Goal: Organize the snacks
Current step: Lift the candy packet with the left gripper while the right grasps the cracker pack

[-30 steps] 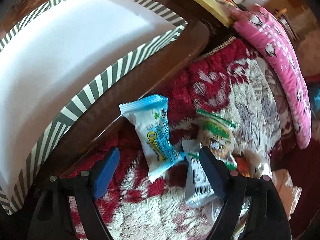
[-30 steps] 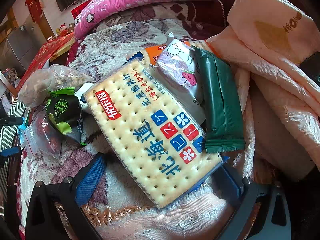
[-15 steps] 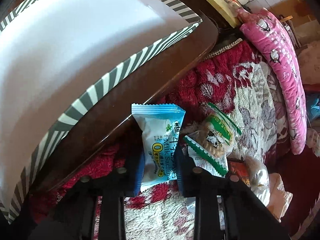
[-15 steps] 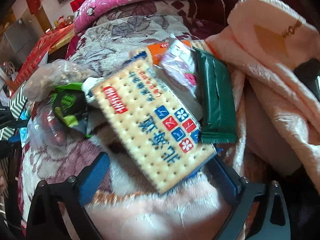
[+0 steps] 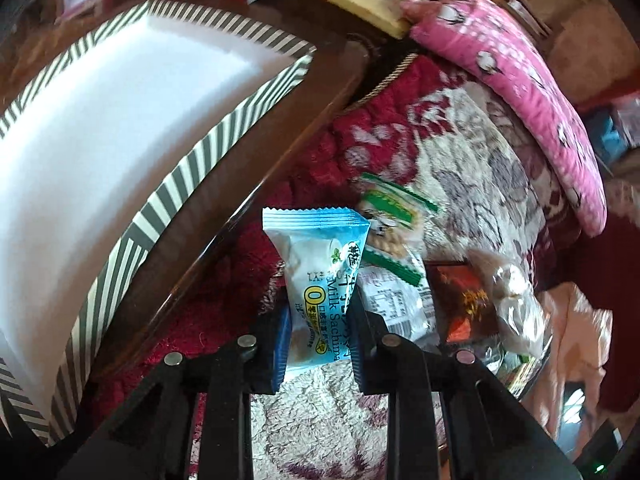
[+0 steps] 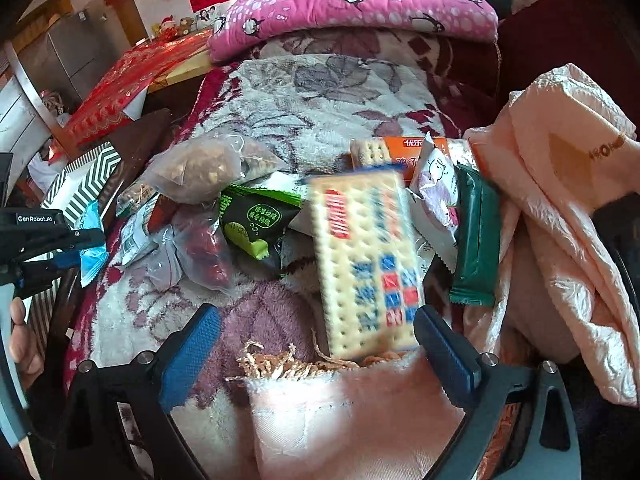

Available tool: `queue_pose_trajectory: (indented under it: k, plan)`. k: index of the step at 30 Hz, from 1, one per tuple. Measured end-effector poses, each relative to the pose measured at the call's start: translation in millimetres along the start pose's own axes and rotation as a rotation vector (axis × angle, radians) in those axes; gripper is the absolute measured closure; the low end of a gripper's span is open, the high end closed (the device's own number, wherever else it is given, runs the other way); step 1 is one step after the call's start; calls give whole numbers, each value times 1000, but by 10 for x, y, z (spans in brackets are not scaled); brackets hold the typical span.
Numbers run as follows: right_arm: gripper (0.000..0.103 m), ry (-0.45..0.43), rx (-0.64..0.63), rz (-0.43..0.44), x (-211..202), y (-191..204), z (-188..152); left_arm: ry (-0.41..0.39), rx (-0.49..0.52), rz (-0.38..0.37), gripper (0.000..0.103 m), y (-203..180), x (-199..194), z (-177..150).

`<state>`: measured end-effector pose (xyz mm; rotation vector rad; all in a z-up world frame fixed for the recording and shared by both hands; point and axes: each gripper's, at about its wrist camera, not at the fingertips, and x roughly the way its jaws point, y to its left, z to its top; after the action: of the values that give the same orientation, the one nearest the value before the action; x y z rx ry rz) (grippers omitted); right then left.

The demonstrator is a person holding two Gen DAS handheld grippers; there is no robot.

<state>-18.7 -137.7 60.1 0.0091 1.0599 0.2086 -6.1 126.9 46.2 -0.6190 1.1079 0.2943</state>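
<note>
Left gripper (image 5: 318, 344) clamped on blue sachima packet (image 5: 320, 276), packet sticking out toward 12 o'clock. Right gripper (image 6: 316, 356) wide open, empty; cracker pack (image 6: 366, 264) at 1 o'clock, against right pad.

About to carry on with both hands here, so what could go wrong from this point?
1. The left gripper pinches only the lower end of the blue Milk Sachima packet; the slick wrapper could slip out on the way to the striped box.
2. The right gripper is open, and the cracker pack looks blurred and tilted, touching only one finger, so it may slide off.
</note>
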Motion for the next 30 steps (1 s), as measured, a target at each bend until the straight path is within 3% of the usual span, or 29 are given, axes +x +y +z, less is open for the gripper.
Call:
queue_pose_trajectory:
  k: [15,24,30]
  plan:
    - [4,-15,47,11,-131,-186,5,-72,189,77,79,-234,-102,-247]
    - [4,-6,78,25,-54,-364,53,-61,257,72,79,-356,-77,-375]
    - [4,31,30,-15,136,-391,184,-51,287,77,79,-406,-32,-441]
